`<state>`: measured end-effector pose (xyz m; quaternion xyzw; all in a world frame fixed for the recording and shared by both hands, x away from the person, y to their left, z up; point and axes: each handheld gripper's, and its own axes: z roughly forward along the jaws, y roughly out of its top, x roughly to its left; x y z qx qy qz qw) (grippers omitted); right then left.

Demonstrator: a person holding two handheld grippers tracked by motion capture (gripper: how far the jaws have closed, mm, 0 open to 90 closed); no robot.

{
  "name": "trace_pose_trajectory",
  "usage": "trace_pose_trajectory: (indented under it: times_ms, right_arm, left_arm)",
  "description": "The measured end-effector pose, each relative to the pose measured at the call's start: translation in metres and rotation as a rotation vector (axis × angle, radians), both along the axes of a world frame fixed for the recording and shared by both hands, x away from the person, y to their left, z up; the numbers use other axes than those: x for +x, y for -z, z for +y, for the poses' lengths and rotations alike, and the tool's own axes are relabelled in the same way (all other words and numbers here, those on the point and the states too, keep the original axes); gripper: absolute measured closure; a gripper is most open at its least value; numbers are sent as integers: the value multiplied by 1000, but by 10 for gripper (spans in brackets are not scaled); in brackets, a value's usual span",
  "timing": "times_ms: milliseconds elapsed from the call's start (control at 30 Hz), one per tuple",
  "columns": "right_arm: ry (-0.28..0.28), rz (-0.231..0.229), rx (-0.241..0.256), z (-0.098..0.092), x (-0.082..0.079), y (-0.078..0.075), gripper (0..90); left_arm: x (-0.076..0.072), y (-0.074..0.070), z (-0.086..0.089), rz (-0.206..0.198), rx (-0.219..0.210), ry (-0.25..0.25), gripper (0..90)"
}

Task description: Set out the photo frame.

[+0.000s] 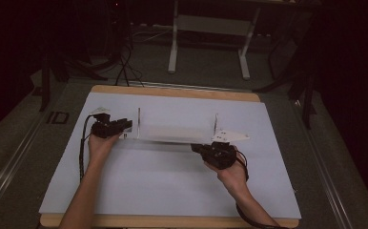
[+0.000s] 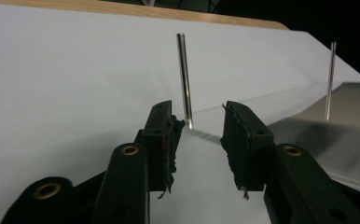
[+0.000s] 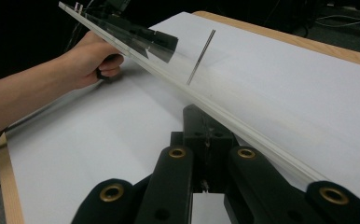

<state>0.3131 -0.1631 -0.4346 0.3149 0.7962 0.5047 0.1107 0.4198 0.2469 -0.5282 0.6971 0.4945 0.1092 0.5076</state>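
Left tongs parted beside metal rod; right tongs clenched on clear plate

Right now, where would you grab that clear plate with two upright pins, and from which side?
Take the clear plate by its thin edge near an end, coming in level from the side: it is flat and slim, and the upright pins clutter the top. The right gripper looks shut there; the left gripper is open at the other end.
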Motion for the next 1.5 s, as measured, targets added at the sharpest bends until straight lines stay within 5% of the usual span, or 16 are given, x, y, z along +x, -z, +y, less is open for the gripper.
trace_pose_trajectory:
  times_ms: [667,900,1200,1500]
  right_arm:
    - [5,6,9,0,3,-2,900]
    - [6,8,9,0,3,-3,900]
    - [6,9,11,0,5,-5,900]
    - [11,8,7,1,10,-10,900]
  left_arm:
    - [-42,-8,3,-105,70,74,519]
    - [-55,-18,-6,-194,108,142,431]
    - [-58,-27,-21,-301,140,156,355]
    - [-54,-31,-29,-334,133,187,358]
